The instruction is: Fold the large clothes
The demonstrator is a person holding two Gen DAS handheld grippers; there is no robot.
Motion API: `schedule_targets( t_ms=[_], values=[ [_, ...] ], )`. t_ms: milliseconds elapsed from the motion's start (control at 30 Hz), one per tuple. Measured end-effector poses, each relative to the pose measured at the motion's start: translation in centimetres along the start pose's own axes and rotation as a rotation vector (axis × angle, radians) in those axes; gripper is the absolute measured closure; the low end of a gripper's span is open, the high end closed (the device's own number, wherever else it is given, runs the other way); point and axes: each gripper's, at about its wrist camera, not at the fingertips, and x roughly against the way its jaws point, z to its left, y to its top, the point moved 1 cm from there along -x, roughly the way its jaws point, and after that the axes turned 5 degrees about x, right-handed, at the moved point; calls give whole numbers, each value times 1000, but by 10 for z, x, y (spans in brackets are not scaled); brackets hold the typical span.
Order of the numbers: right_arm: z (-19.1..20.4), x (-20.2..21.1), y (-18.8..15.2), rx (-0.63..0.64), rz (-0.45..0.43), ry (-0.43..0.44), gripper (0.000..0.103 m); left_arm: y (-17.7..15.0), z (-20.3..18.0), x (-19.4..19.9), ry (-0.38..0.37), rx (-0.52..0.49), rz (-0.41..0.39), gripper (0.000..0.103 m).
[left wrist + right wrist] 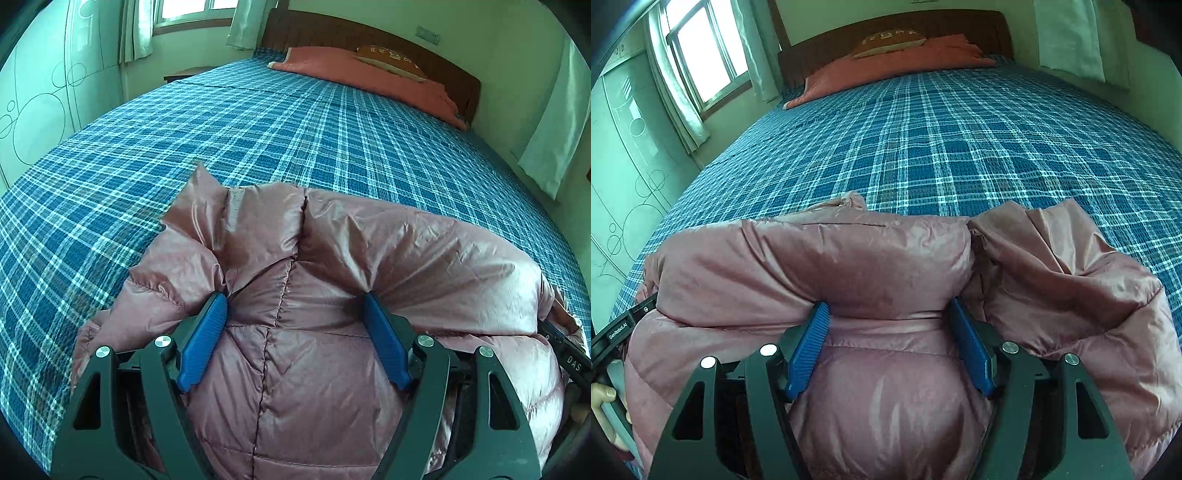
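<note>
On plaid bed, pink jacket

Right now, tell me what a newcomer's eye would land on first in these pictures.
The puffy pink down jacket, bunched at the near end of the bed, fills the foreground. Both the left gripper and the right gripper have a thick fold of it between their blue pads. Behind stretches the blue plaid bedspread, with a pink pillow against the wooden headboard.
</note>
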Motion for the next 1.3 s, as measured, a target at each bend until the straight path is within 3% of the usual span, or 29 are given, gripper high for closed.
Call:
schedule_targets(
  t_ms=[100,233,333,400,500,733,900,1033,1133,1300],
  values=[
    [4,13,5,3,12,-21,36,5,-1,8,3,-4,23,28],
    [-11,43,8,-23,-9,-92,36,9,14,44,-57,68,25,28],
    [-28,34,1,-49,42,-151,36,8,24,40,-7,66,23,28],
    [-32,23,-2,-52,69,-147,34,4,27,20,28,49,75,28],
    [-31,33,2,-50,65,-131,33,5,24,21,44,33,66,28],
    [-52,116,-21,-97,-17,-112,33,-4,47,83,-54,101,36,27],
    [-79,179,-77,-182,-38,-102,32,-46,92,140,-86,229,-13,23],
    [-94,207,-129,-285,-29,-63,32,-95,123,167,-80,342,4,23],
    [-98,213,-158,-357,-24,-4,32,-137,137,183,-90,442,31,23],
    [-91,200,-179,-448,-10,75,32,-166,137,180,-183,544,97,23]
  ],
)
